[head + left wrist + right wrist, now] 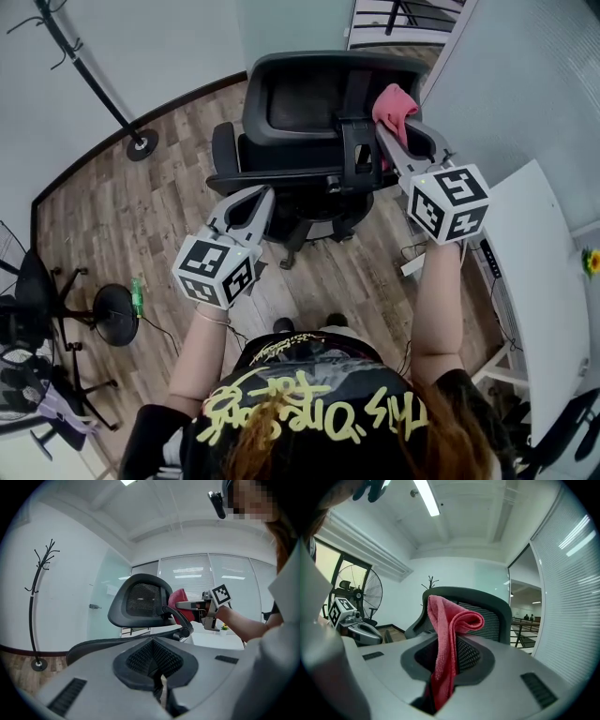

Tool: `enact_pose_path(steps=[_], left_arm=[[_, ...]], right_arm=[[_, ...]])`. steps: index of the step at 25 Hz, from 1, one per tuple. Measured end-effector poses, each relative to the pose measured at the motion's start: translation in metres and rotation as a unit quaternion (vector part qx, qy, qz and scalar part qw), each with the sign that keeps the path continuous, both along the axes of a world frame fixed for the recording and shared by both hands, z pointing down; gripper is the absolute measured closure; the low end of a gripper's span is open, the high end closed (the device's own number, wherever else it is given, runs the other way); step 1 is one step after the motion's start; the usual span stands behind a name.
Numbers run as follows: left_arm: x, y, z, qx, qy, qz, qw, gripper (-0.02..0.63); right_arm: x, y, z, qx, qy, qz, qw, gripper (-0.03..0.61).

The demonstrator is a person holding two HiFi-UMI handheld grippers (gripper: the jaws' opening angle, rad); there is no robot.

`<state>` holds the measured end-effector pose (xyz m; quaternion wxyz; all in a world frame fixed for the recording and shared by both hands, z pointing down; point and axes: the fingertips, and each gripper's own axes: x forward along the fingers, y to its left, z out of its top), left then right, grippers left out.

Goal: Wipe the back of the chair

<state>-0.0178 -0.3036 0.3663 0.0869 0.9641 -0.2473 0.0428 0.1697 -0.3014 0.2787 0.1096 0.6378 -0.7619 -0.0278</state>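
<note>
Wiping the back of the chair (281, 176), judged to be at the approach or at first contact. Holds a red cloth (394, 105) nipped by its lower end in the right gripper (396, 129), with the folded upper end standing free above the jaws and drooping to one side. Places that fold at the rear of the headrest (300, 98), to the right of the bracket (358, 155) that joins headrest to backrest; cannot be told whether cloth and headrest touch. Sets the left gripper (246, 202) lower and to the left, just behind the top rim of the backrest, jaws pressed together on nothing and apart from the chair. To do the step well: lay the loose fold flat against the headrest rather than dabbing with its tip; lean in so that fabric, not the jaws, meets the surface; sweep side to side along the curve, then work down past the bracket to the backrest; brace the chair with the idle gripper if it turns, as a chair on such a base probably will under pressure. Lies straight ahead along the right jaws: headrest directly behind the cloth in the right gripper view, backrest below and nearer.
</note>
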Motion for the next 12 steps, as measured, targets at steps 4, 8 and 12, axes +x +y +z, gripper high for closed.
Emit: enact_pose_path(steps=[4, 8, 12], left_arm=[[0.004, 0.001, -0.001, 0.000, 0.004, 0.005, 1.0000, 0.621], [0.001, 0.001, -0.003, 0.001, 0.007, 0.007, 1.0000, 0.620], [-0.003, 0.002, -0.004, 0.003, 0.006, 0.007, 1.0000, 0.620]], right_arm=[[-0.006, 0.000, -0.004, -0.007, 0.033, 0.015, 0.999, 0.516], [-0.015, 0.001, -0.011, -0.007, 0.035, 0.019, 0.999, 0.516], [-0.026, 0.004, -0.017, 0.000, 0.036, 0.019, 0.999, 0.517]])
